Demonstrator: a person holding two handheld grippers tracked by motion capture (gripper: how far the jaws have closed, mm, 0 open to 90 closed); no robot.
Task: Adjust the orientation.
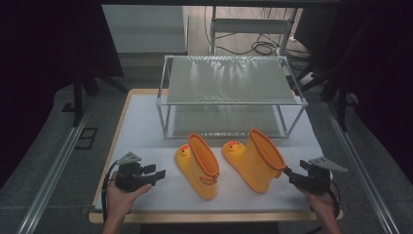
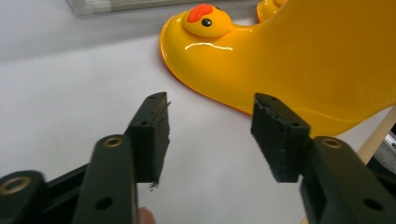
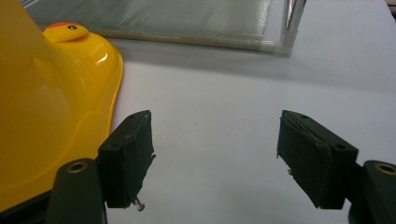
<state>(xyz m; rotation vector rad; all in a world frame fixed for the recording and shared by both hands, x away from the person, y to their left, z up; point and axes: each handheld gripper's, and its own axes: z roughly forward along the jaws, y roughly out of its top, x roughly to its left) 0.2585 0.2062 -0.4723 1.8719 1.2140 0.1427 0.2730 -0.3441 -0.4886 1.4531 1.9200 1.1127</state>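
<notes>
From the high view, I am holding my left gripper (image 1: 158,174) near the front left corner of the table (image 1: 141,122), jaws open and empty, pointing right toward the left boot (image 1: 198,165). My right gripper (image 1: 287,171) is sitting at the front right, just beside the top rim of the right boot (image 1: 254,160). Both boots are standing upright near the front edge, toes toward the wire rack (image 1: 229,92) at the back.

In the left gripper view, I am seeing the left boot (image 2: 299,60) ahead and to the right, apart from the open jaws; its top is cut off.

In the right gripper view, the jaws are standing wide with nothing between them, and the right boot (image 3: 46,107) is lying close on the left; I cannot tell whether it is touching.
</notes>
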